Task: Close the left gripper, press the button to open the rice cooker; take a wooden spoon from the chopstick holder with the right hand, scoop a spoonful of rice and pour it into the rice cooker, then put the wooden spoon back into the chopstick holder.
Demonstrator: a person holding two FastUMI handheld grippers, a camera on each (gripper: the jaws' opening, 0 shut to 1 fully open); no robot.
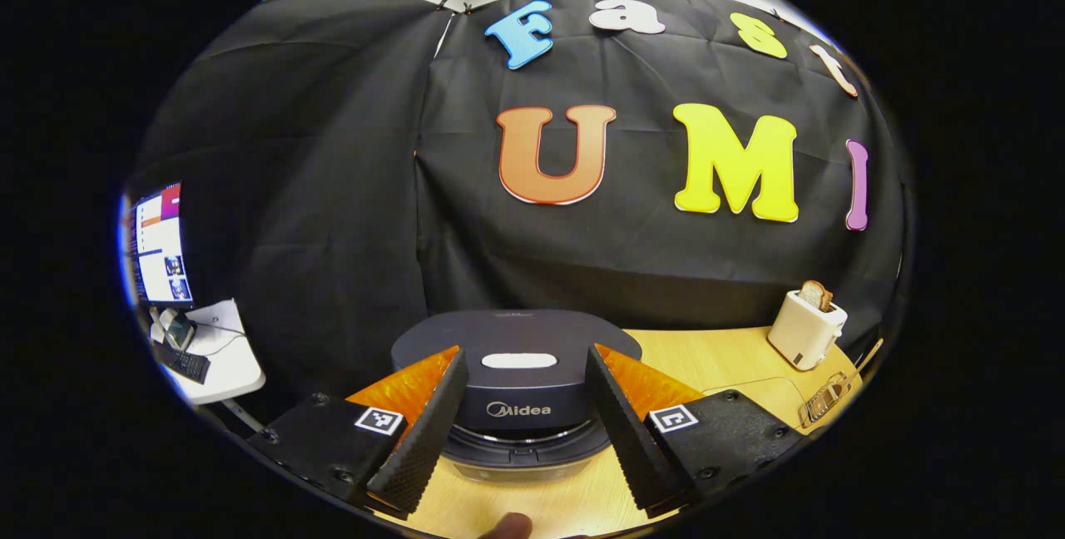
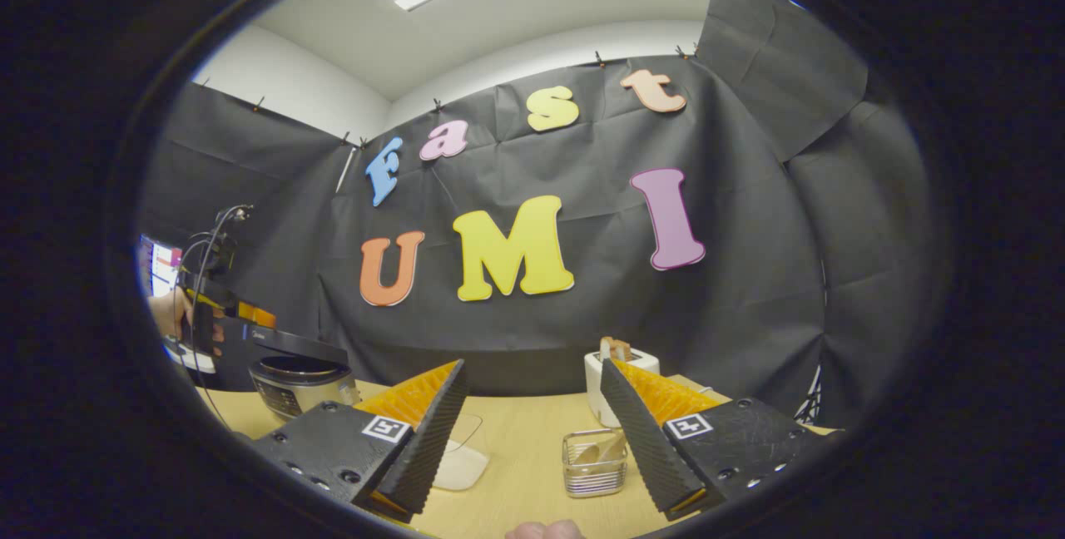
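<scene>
The dark rice cooker (image 1: pixel 516 393) sits right in front of my left gripper (image 1: pixel 524 349), which is open, its fingers spread to either side of the white oval button (image 1: pixel 519 360) on the lid. The lid stands slightly raised above the silver pot rim. In the right gripper view the cooker (image 2: pixel 298 381) is at far left, with a hand holding the left gripper (image 2: pixel 218 306) over it. My right gripper (image 2: pixel 532 364) is open above the table. Ahead of it are the wire chopstick holder (image 2: pixel 594 462) with a wooden spoon (image 2: pixel 601 449) inside and a clear rice container (image 2: pixel 459 457).
A white toaster (image 2: pixel 617 385) with a bread slice stands behind the holder; in the left gripper view the toaster (image 1: pixel 805 327) is at far right, beside the wire holder (image 1: pixel 825 398). A monitor (image 1: pixel 158 244) and a white desk (image 1: pixel 218 356) lie off the wooden table (image 1: pixel 707 356) to the left.
</scene>
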